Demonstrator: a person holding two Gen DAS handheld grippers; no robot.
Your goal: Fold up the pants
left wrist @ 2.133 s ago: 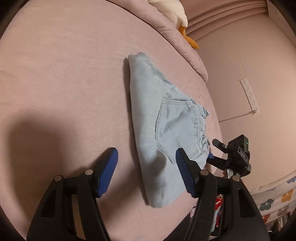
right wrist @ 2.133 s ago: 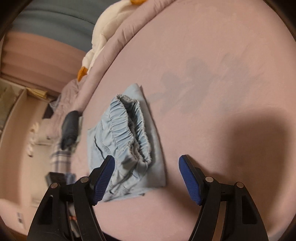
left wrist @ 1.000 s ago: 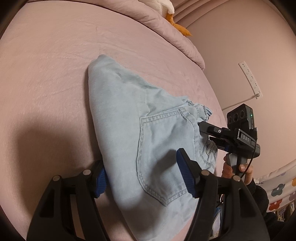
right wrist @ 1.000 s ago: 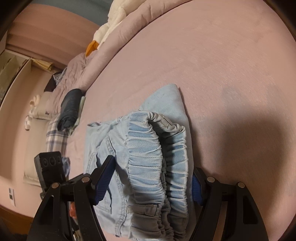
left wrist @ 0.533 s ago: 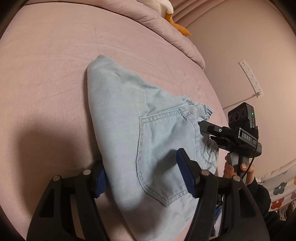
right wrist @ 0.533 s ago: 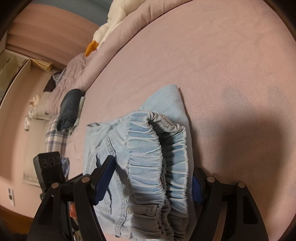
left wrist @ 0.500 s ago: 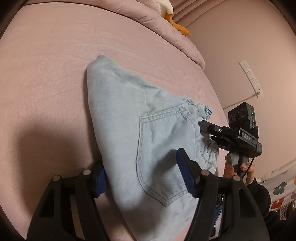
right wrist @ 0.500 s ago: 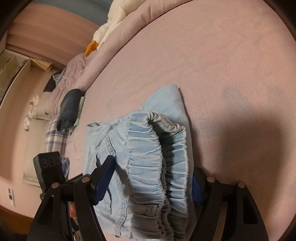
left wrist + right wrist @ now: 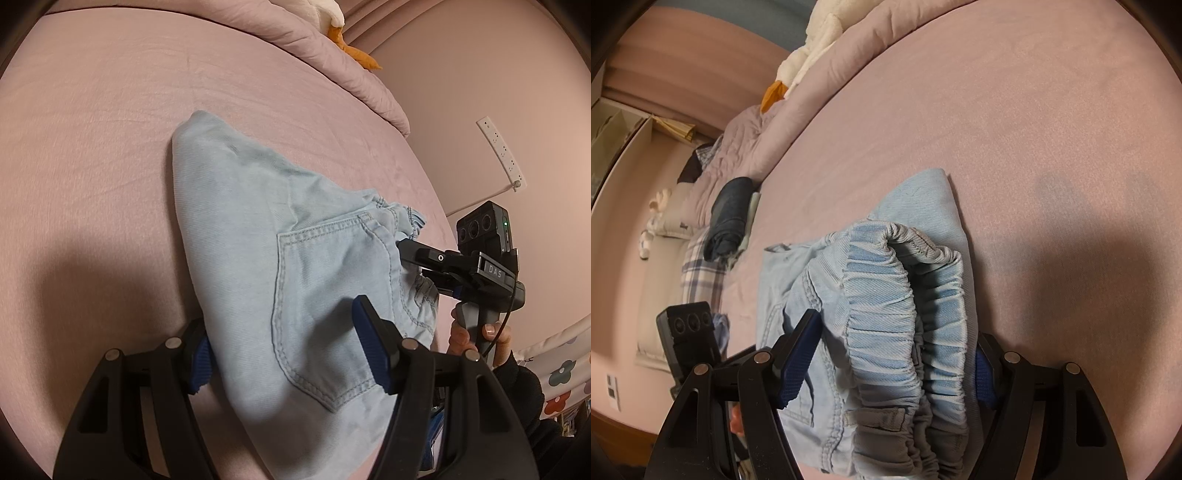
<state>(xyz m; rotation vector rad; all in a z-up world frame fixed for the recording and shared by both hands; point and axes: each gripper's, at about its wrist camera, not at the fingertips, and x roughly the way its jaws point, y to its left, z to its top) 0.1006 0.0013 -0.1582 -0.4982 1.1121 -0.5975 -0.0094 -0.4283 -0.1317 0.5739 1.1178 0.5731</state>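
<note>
Pants of pale blue denim lie folded into a compact bundle on the pink bed, near the bed's edge on the wall side. The back pocket faces up, and the gathered elastic waistband is doubled over at the end nearest the right gripper.

The left gripper straddles the bundle's near end: its blue left pad sits against the fold edge, partly tucked under the cloth, while the right pad rests on top of the denim beside the pocket. The jaws stand wide and are not visibly squeezing the fabric.

The right gripper straddles the waistband end in the same way, one blue pad on each side of the ruffled band, with the far pad mostly hidden behind the cloth. Its jaws are also spread, with no visible pinch on the denim. In the left wrist view this gripper's black fingers reach the waistband from the bed's edge, and a hand in a dark sleeve grips its handle.

A white and orange plush toy lies on the rumpled pink quilt at the bed's far end. A dark rolled garment sits at the bed's edge near a plaid cloth. A white power strip hangs on the wall.
</note>
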